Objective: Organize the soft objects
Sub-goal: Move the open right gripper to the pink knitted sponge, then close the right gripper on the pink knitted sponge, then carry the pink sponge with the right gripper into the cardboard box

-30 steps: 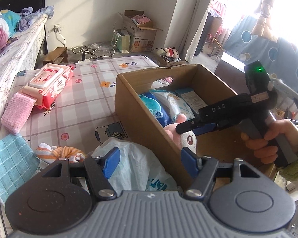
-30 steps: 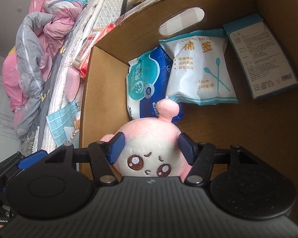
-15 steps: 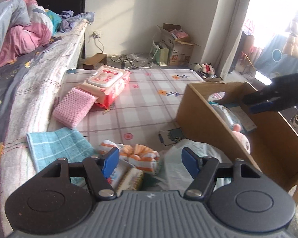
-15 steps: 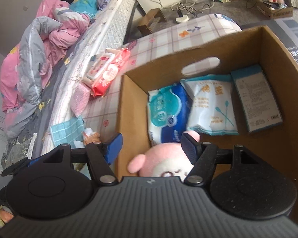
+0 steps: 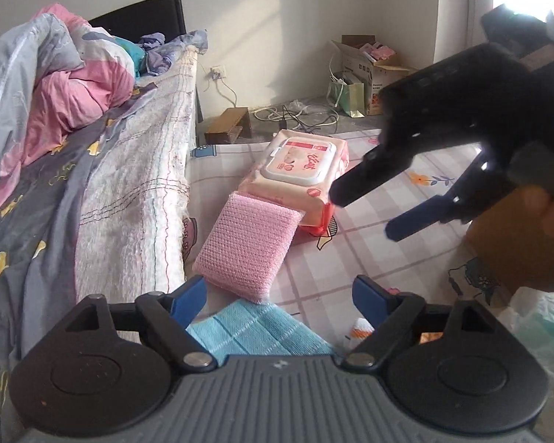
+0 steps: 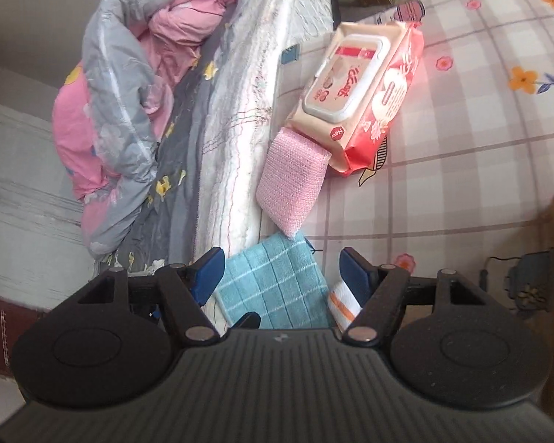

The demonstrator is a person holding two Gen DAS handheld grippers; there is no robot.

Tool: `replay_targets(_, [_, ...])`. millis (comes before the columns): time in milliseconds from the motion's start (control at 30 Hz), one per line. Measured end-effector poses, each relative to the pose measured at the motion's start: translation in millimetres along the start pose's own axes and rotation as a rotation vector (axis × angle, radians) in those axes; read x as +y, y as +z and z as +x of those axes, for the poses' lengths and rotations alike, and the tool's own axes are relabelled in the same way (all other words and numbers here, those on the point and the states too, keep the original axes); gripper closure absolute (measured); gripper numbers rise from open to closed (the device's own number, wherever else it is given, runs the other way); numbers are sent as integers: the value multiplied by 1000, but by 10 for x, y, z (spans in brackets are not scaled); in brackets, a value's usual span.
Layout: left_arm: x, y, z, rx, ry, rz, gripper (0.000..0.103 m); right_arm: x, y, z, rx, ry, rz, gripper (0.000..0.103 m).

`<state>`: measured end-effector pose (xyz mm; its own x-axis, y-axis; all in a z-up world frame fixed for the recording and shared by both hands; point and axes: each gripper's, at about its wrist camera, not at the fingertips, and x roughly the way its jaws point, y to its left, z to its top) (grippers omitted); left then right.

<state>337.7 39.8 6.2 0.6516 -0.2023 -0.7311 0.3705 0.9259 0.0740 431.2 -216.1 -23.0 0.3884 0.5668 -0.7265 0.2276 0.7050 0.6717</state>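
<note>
Two large things fill the scene: the bed with its pink and grey quilt on the left, and beside it the low surface covered with a checked sheet on which the soft things lie. At the right edge stands a cardboard box, only partly in view. On the sheet, close to the bed, lies the pack of wet wipes with its white lid upward. The pink sponge pad lies against the near end of the pack, its far edge tucked a little under it. Just in front of the pad lies the blue checked cloth, and beside the cloth a small white and orange striped item.

The left hand-held gripper is wide open and holds nothing; it is above the blue cloth and points toward the pad. The right hand-held gripper is also wide open and empty, above the same cloth; in the left view it is seen over the sheet near the wipes.
</note>
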Motion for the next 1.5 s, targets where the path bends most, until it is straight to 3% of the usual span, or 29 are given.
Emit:
replay_targets(133, [182, 155, 391, 50, -51, 36, 6, -89, 215, 602, 13, -14, 105, 34])
replay_targets(267, [265, 246, 779, 100, -58, 80, 5, -220, 367, 955, -1, -4, 182, 34])
replay_targets(433, [291, 319, 1115, 159, -110, 108, 5, -340, 475, 1237, 2, 7, 225, 34])
replay_targets(667, [314, 327, 1367, 208, -87, 107, 3, -400, 547, 1431, 2, 60, 249, 36])
replay_targets(733, [324, 325, 1391, 219, -83, 94, 6, -375, 548, 1456, 1, 54, 239, 48])
replay_targets(800, [305, 322, 1375, 220, -57, 93, 15, -357, 546, 1461, -1, 62, 231, 54])
replay_targets(1033, [404, 443, 1175, 234, -57, 19, 21, -230, 573, 1250, -30, 102, 195, 71])
replay_targets(1233, [311, 621, 729, 207, -64, 12, 21, -93, 503, 838, -36, 172, 165, 73])
replay_targets(1333, [142, 685, 387, 179, -95, 12, 21, -34, 407, 492, -40, 208, 120, 73])
replay_targets(1500, [-487, 732, -230, 98, -192, 70, 20, -162, 132, -340, -75, 259, 52, 74])
